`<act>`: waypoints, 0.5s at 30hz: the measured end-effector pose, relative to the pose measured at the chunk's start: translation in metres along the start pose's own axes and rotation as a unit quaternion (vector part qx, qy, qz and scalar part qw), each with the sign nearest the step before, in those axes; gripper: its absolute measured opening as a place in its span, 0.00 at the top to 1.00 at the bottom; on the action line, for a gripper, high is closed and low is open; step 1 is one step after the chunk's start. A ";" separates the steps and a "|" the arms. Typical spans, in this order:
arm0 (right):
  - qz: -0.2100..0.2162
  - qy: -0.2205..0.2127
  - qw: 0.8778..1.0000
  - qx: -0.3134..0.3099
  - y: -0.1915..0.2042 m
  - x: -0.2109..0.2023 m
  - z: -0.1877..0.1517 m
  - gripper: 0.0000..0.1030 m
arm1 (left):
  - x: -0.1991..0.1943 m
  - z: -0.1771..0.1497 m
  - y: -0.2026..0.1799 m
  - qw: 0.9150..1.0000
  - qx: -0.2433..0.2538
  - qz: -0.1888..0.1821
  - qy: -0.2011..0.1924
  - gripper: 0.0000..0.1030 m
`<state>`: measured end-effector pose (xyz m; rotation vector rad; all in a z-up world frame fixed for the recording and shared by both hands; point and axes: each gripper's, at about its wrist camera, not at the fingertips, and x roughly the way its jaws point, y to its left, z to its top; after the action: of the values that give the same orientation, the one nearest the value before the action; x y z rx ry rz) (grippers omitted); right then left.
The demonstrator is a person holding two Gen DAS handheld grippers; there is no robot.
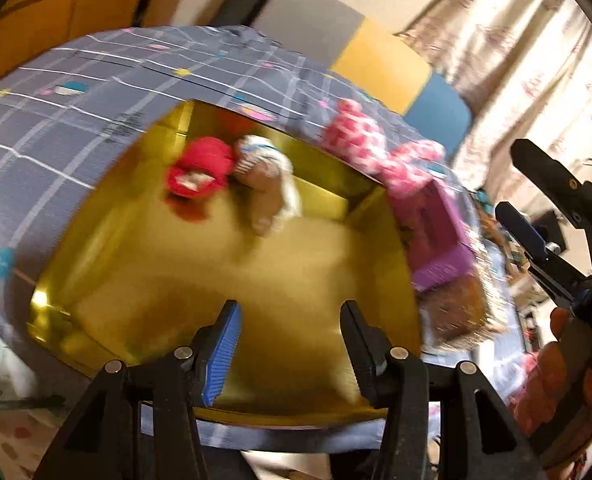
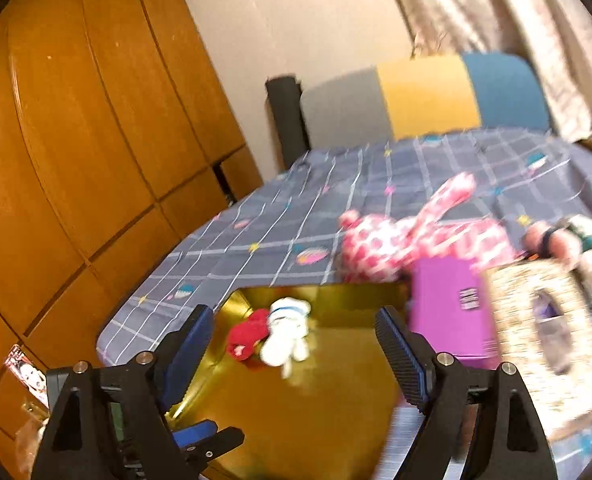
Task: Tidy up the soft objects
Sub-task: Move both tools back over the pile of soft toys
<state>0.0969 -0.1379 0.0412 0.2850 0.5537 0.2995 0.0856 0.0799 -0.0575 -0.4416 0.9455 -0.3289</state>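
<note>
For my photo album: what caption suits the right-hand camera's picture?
Open right gripper above a gold box holding a red toy and white toy.

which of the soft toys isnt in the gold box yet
The pink-and-white spotted plush lies on the bedspread beyond the gold box. The red toy and white toy lie together inside it.

Left wrist cam sits close over the gold box (image 1: 224, 280), looking steeply down into it. Right wrist cam sits farther back, looking forward across the bed (image 2: 296, 216). Both views share the gold box (image 2: 296, 400).
</note>
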 end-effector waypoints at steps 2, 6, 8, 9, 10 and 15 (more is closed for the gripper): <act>-0.017 -0.018 1.000 0.002 -0.014 -0.020 0.002 0.19 | 0.001 -0.005 -0.010 1.000 0.011 -0.013 0.004 0.50; -0.059 -0.045 0.997 0.024 -0.052 -0.057 0.004 0.18 | -0.001 -0.017 -0.038 0.998 0.049 -0.037 0.005 0.50; -0.080 -0.052 0.995 0.037 -0.071 -0.072 0.002 0.18 | -0.001 -0.021 -0.049 0.997 0.065 -0.047 0.008 0.50; -0.094 -0.055 0.993 0.047 -0.083 -0.081 0.001 0.18 | 0.000 -0.024 -0.055 0.996 0.074 -0.052 0.011 0.50; -0.107 -0.056 0.991 0.055 -0.095 -0.088 0.000 0.17 | 0.001 -0.026 -0.060 0.995 0.080 -0.054 0.014 0.50; -0.168 -0.052 0.979 0.104 -0.155 -0.115 -0.012 0.17 | 0.008 -0.037 -0.086 0.991 0.116 -0.058 0.031 0.49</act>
<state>0.0276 -0.3182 0.0322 0.4004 0.5209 -0.1007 0.0522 -0.0060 -0.0387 -0.2737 0.9303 -0.5541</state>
